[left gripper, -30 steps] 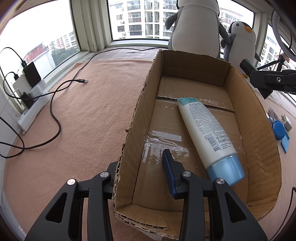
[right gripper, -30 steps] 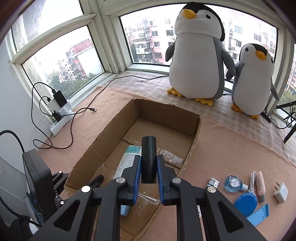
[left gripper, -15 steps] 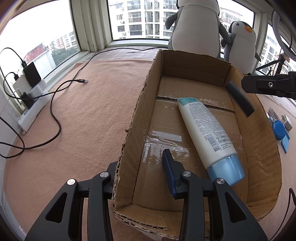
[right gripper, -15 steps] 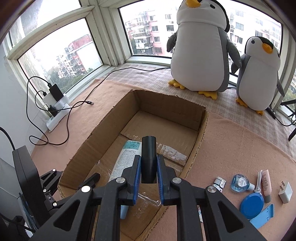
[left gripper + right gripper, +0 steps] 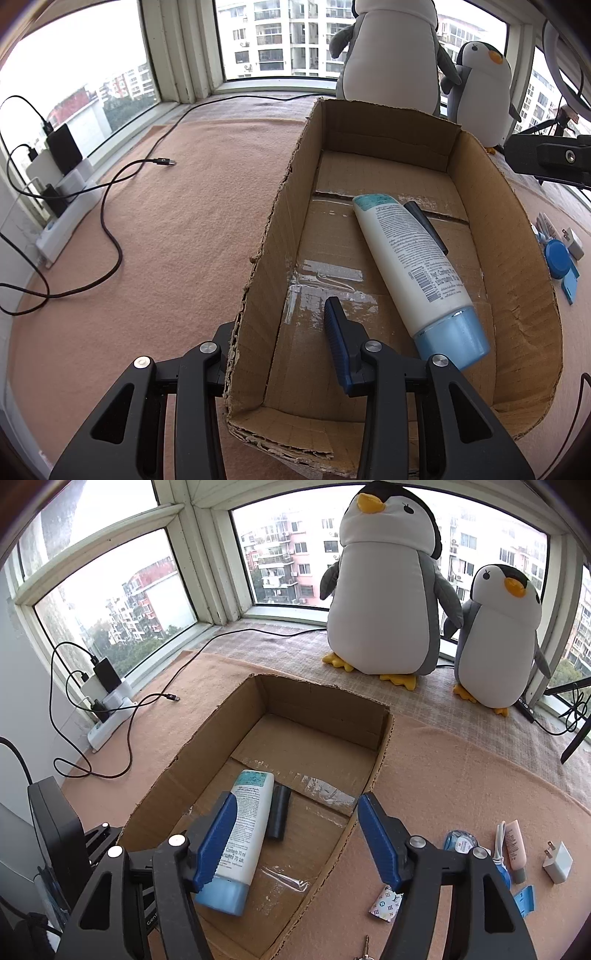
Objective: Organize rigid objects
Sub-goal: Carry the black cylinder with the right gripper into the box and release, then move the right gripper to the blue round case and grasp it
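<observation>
An open cardboard box (image 5: 498, 206) lies on the tan carpet. My left gripper (image 5: 284, 325) is shut on its left wall, one finger outside and one inside. On the box floor lies a white tube with a light blue cap (image 5: 406, 254), and a black cylinder (image 5: 424, 225) rests against its right side. In the right wrist view my right gripper (image 5: 297, 805) hangs above the box (image 5: 325, 709), its jaws opening with nothing between them. Below it are the tube (image 5: 243, 827) and the black cylinder (image 5: 279, 812).
Right of the box lie small items: a blue bottle (image 5: 460, 843), a pink tube (image 5: 515, 843), a white plug (image 5: 557, 862), a patterned sachet (image 5: 386, 904). Two plush penguins (image 5: 384, 590) stand by the window. A power strip (image 5: 110, 716) and cables sit at left.
The right gripper held the black cylinder over the box; its jaws have opened, and the cylinder now lies in the box beside the white tube. The left gripper has not moved.
</observation>
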The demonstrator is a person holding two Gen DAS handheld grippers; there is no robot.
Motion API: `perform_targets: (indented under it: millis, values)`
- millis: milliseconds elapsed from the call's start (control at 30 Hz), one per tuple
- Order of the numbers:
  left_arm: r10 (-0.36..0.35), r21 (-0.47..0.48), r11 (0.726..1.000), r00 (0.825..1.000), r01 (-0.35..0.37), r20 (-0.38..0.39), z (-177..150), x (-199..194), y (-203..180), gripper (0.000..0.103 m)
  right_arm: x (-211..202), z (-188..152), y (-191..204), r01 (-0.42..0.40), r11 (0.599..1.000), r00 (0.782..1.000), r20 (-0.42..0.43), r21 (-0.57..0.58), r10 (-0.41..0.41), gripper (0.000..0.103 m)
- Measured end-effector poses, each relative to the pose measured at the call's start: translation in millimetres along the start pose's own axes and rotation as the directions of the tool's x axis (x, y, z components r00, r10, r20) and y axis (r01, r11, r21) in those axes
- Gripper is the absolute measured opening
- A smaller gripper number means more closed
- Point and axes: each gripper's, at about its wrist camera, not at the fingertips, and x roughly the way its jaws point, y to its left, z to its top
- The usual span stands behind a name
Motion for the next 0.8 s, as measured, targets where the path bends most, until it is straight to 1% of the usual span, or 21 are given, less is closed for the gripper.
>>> perform_targets:
  millis: [233,500,600,667,800]
  values:
    - [0.000,0.000,1.000,1.000,0.000,0.000,-0.1,-0.1,-0.3,0.036,-14.1,-9.9,-17.3,0.013,1.000,1.000,0.010,0.022,-0.013,0.064]
    - [0.000,0.000,1.000,1.000,0.000,0.000,0.0,0.0,-0.1,0.036,-37.6,-31.8,-68.7,0.020,0.996,1.000,0.017,0.087,-0.021,0.064]
    - [0.000,0.000,1.000,1.000,0.000,0.000,-0.3,-0.2,-0.6,0.036,-43.7,-42.0,-95.8,0.017,0.990,1.000,0.007,0.139,-0.018,0.064]
    - [0.001,0.000,1.000,1.000,-0.001,0.000,-0.2,-0.1,-0.4,0.036,-46.3,-49.2,-116.6,0.001,0.982,1.000,-0.001,0.189,-0.001,0.064]
    - [0.005,0.004,1.000,1.000,-0.005,0.000,0.3,0.6,-0.3,0.036,-47.1,-60.6,-157.8,-0.040,0.946,0.999,-0.005,0.321,0.044,0.064]
